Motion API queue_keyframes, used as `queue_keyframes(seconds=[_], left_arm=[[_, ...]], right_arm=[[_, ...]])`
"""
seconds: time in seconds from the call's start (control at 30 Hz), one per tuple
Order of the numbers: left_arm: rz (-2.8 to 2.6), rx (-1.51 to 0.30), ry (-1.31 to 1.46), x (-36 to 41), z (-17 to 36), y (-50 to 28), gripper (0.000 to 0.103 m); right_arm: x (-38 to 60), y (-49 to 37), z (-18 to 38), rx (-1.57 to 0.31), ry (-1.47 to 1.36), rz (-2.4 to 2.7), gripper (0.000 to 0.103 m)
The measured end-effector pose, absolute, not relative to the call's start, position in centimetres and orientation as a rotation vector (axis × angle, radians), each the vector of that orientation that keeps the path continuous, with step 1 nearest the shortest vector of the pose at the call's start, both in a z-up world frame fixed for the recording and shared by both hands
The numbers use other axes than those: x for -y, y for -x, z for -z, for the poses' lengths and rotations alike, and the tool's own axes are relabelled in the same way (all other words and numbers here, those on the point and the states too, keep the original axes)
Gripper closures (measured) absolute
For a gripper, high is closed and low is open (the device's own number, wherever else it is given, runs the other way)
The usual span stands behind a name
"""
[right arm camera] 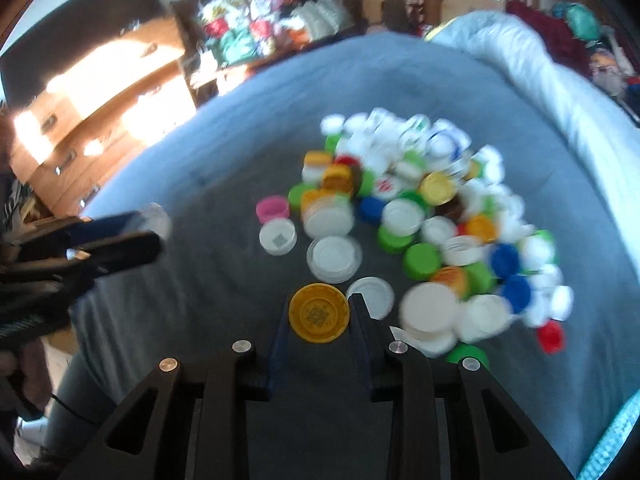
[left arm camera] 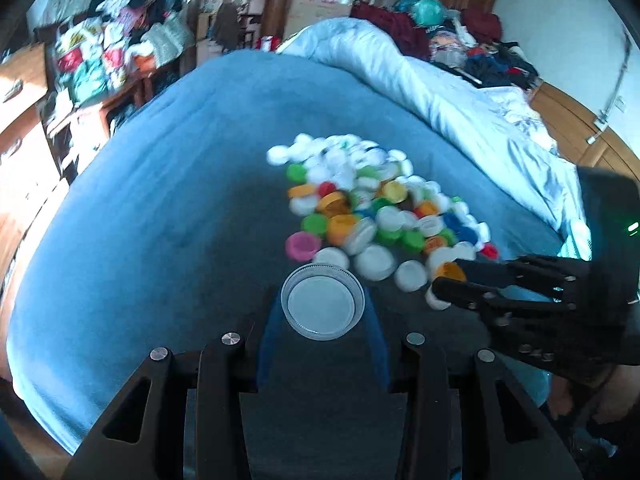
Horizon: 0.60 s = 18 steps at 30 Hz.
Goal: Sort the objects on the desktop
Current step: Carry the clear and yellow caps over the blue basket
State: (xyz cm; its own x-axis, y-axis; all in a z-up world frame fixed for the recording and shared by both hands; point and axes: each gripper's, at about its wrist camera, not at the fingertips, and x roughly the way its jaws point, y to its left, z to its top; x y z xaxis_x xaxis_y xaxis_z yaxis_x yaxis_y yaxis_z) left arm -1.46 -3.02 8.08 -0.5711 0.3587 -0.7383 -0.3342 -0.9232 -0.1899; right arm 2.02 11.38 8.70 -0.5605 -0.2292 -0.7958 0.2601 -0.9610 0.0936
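Left wrist view: left gripper [left arm camera: 322, 307] is pinching a clear ribbed lid [left arm camera: 322, 306] edge-on between its blue pads, jaws pressing on the rim. The lid is sitting just on the near side of the cap pile [left arm camera: 380, 204], which is lying on the blue blanket [left arm camera: 160, 200] of the bed. Right gripper [left arm camera: 448, 280] is reaching in at the near right edge of the pile with something orange at its tips. A white duvet [left arm camera: 420, 80] is bunching up beyond the pile, cluttered wooden furniture [left arm camera: 100, 60] far left of it

Right wrist view: right gripper [right arm camera: 319, 312] is gripping a yellow cap [right arm camera: 319, 312], open side facing the camera, jaws pressing on its rim from both sides. The cap is sitting at the near edge of the pile [right arm camera: 420, 220]. Left gripper [right arm camera: 144, 232] is hanging well left of the pile, carrying the clear lid [right arm camera: 158, 218]

Step, my read: both picks are done and we're heading into carry and drop, one cap per hand. Next move is calling for a lift clear of the pile, then a release on open blanket, each colour in its own group. No sorted groups are showing yet, so it looks early

Materials: hard moulded plastic caps, round, shallow, knurled rims, mostly white with green, blue, orange, red, one pink. Blanket is soft and matte, so caps should be settling flat and not rolling. Thin rims are likely slippery in the pads
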Motion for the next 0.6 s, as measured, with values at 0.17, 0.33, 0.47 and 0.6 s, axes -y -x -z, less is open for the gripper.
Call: queue_keyframes(seconds=[0.17, 0.33, 0.47, 0.6], left_arm=[[-2.455, -0.001, 1.103, -1.2, -10.7, 0.7, 0.068], [-2.423, -0.059, 1.037, -5.8, -12.9, 0.0, 0.068], [-2.378, -0.106, 0.968, -9.7, -14.7, -1.0, 0.068], [-2.324, -0.088, 0.936, -11.7, -15.7, -1.7, 0.068]], right_arm=[[-14.8, -4.3, -13.7, -0.025, -1.218, 2.689, 0.071], [-19.1, -7.3, -17.7, 0.012, -1.144, 2.816, 0.071], [-22.2, -10.0, -19.7, 0.035, -1.111, 2.893, 0.071], [-25.4, -12.8, -20.7, 0.078, -1.086, 2.966, 0.071]])
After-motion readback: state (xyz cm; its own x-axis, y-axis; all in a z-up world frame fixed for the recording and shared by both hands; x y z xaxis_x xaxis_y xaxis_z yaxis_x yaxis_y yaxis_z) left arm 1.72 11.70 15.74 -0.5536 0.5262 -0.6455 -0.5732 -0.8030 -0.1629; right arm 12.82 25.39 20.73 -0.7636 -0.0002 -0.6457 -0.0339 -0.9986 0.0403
